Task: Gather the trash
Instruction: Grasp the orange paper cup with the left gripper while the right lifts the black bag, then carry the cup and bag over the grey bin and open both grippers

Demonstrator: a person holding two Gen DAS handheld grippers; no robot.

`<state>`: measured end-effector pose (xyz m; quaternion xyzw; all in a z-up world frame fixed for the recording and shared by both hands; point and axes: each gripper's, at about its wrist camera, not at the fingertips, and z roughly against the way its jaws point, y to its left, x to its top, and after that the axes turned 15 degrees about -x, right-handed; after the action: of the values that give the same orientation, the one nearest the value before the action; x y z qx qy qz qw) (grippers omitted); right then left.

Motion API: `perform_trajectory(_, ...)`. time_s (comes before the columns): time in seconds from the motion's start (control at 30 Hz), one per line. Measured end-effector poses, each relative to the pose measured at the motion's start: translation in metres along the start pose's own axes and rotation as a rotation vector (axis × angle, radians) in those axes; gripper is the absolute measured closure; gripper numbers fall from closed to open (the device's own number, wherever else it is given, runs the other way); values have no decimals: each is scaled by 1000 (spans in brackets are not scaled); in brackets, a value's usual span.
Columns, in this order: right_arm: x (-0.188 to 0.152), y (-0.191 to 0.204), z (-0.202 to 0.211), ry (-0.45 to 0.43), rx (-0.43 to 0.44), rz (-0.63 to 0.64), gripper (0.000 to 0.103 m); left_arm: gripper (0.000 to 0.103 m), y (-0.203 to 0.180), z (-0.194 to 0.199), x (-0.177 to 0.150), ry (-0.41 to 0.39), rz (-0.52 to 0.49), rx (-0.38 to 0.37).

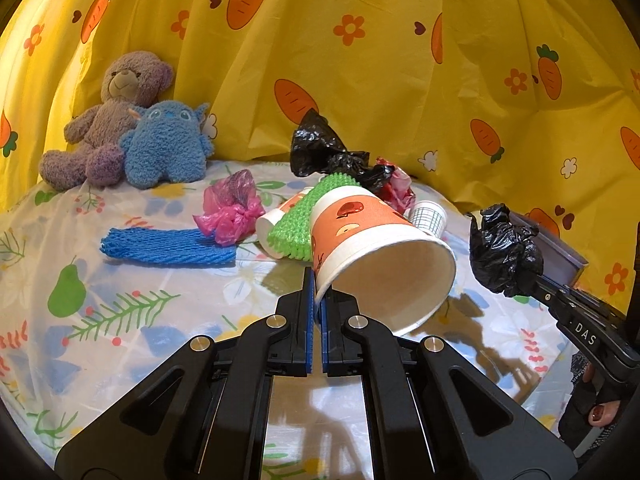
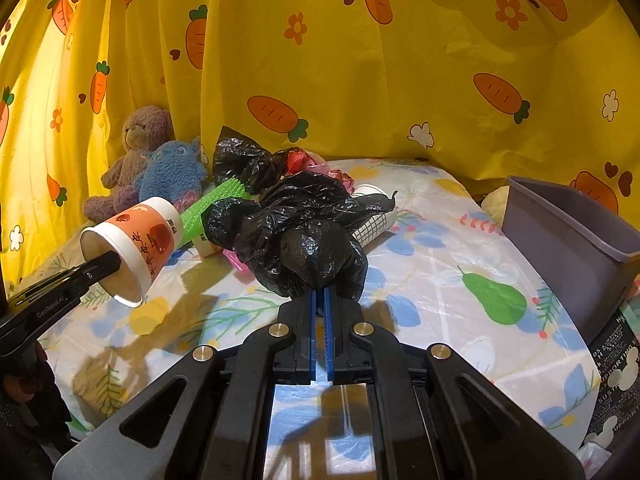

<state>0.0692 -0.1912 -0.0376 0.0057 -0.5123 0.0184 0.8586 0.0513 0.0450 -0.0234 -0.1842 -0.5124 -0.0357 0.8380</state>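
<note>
Bin [image 2: 568, 240] whole only from right wrist

A yellow curtain [image 1: 360, 60] printed with orange carrots and flowers fills the top of the frame. At centre, an orange-and-white cup [image 1: 372, 236] with apple prints; a crumpled black bag [image 2: 304, 248]; at right, a grey bin [image 2: 572, 236]; white tablecloth [image 1: 120, 300] with green pears.

The left gripper [image 1: 319, 288] is pinching a paper cup's rim [image 1: 326, 292], jaws clamped tight, angled slightly downward. The right gripper [image 2: 320, 300] is clamping a crumpled black bag [image 2: 304, 256], likewise tilted downward.
</note>
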Motion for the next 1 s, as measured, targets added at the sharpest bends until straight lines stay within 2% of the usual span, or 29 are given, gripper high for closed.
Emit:
perform_trajectory(0.37,9,-32,13,-48,-68,-26,99,101,-42,-24,13,10,-49,-108)
perform_trajectory(0.67,20,-81,16,-85,-166,-78,99,101,-101,-59,32,6,-121,-232)
perform_trajectory(1.0,31,-133,15,-116,-283,-151,99,101,-149,-103,47,41,-149,-359)
